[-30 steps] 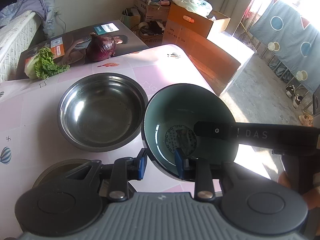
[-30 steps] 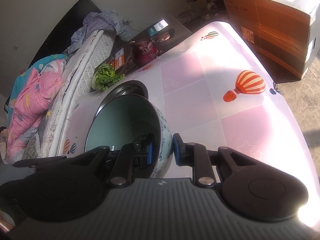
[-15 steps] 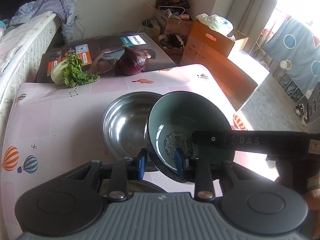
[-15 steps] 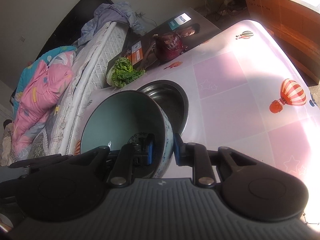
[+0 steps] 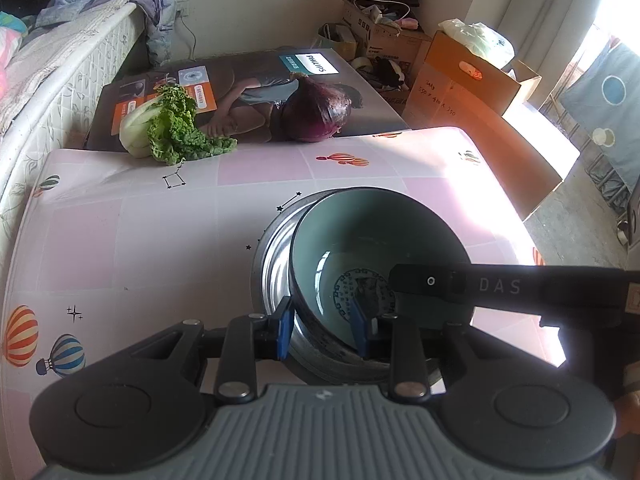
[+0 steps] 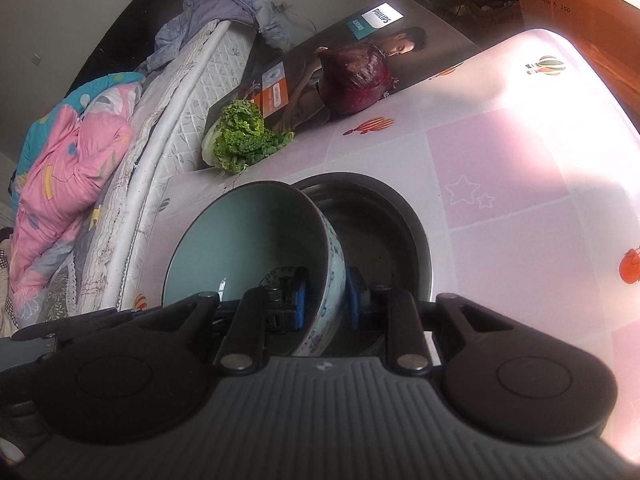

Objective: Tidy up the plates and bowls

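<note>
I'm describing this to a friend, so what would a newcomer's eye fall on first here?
A teal bowl held tilted by both grippers, the left gripper and the right gripper each clamped on its rim, over a steel bowl on the pink table. At the table's far edge sit a red onion and a leafy cabbage.

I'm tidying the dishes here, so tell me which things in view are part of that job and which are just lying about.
Part of the job:
- green ceramic bowl, gripped by left gripper and right gripper
- steel bowl beneath it

Lying about:
- red onion
- leafy cabbage
- Philips box
- cardboard boxes
</note>
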